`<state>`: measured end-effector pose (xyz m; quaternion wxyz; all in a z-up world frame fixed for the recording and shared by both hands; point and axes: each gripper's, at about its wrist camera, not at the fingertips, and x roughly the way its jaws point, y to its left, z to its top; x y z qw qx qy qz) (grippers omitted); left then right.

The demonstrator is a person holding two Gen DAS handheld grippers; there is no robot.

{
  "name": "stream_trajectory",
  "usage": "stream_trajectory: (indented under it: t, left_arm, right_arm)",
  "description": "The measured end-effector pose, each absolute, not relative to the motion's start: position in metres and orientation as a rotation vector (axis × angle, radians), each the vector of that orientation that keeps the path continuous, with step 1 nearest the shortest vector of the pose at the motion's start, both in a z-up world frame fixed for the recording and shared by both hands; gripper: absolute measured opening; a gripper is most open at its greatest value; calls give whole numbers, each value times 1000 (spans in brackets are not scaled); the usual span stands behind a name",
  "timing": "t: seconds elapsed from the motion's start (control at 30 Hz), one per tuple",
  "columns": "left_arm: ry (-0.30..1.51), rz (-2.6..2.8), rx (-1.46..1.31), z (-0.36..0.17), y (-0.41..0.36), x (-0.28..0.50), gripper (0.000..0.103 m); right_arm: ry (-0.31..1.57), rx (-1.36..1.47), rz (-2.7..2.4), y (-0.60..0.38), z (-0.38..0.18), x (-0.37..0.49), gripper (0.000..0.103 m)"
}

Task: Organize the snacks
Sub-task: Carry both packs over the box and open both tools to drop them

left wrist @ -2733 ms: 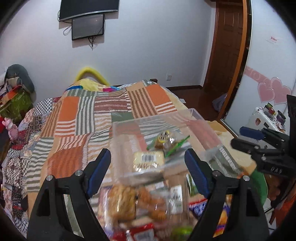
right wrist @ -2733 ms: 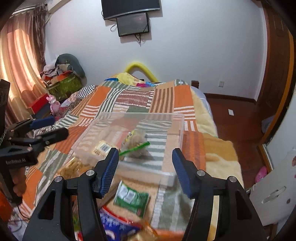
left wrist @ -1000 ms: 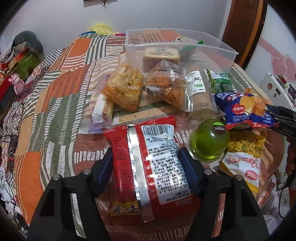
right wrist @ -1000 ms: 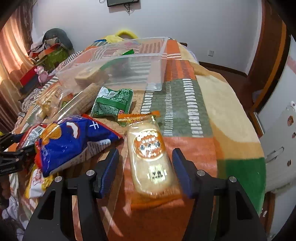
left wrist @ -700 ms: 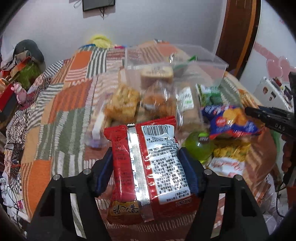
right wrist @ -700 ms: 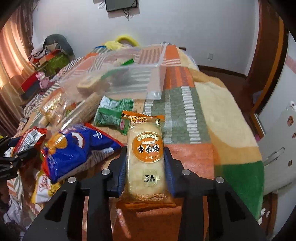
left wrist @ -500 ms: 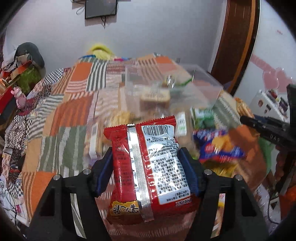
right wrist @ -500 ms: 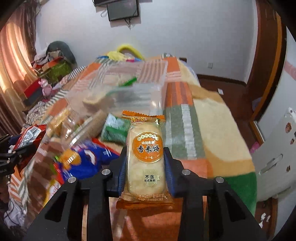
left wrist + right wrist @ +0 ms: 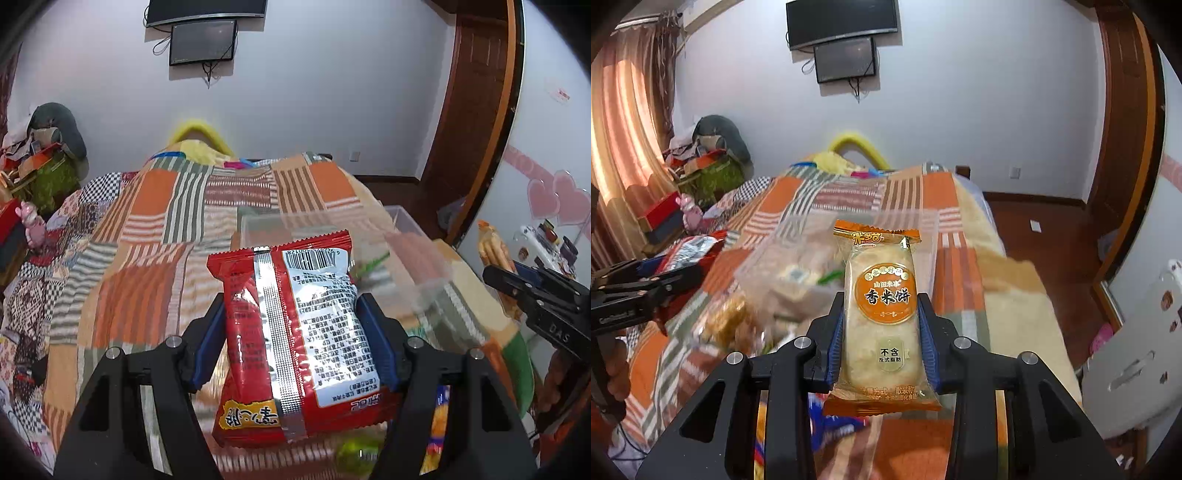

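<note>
Above a patchwork-quilted bed [image 9: 147, 229], a clear plastic bin [image 9: 406, 229] waits ahead of 2 lifted snacks. The left claw [image 9: 291, 328] is clamped across the middle of a red foil packet [image 9: 291, 332], likely light, puffy and slick. The right claw [image 9: 881, 332] pinches the flanks of an orange rice-cracker packet [image 9: 882, 317], probably brittle, so a gentle mid-body squeeze suits it.
</note>
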<state>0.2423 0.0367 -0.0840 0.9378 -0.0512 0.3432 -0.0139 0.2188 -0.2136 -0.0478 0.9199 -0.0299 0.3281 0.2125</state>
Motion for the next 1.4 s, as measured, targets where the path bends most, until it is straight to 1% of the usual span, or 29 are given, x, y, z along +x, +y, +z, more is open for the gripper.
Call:
stream_trajectory:
  t: [0.33, 0.7, 0.9, 0.93, 1.0, 1.07, 1.13, 1.23, 1.37, 1.4]
  left_arm:
    - [731, -6, -51, -96, 35, 316, 69]
    - [827, 7, -65, -135, 34, 385, 69]
    - [826, 42, -49, -141, 33, 391, 69]
    - [821, 41, -41, -139, 32, 389, 70]
    - [819, 35, -40, -137, 33, 386, 71]
    - [817, 12, -51, -131, 34, 379, 72]
    - [807, -7, -65, -124, 37, 369, 73]
    - [787, -19, -68, -112, 43, 351, 75]
    - [769, -32, -64, -102, 54, 323, 80]
    - [767, -31, -56, -101, 58, 314, 81]
  right_arm:
    - [652, -62, 418, -196, -46, 258, 33]
    - [769, -86, 401, -177, -81, 306, 33]
    - [815, -104, 392, -176, -89, 312, 33]
    - [814, -105, 391, -177, -88, 310, 35]
    - [812, -114, 391, -176, -85, 308, 42]
    - [796, -123, 384, -178, -79, 302, 57]
    - [782, -117, 392, -180, -74, 297, 61]
    - [778, -111, 418, -184, -65, 287, 63]
    - [759, -104, 457, -187, -55, 268, 75]
    - [751, -107, 468, -189, -52, 259, 76]
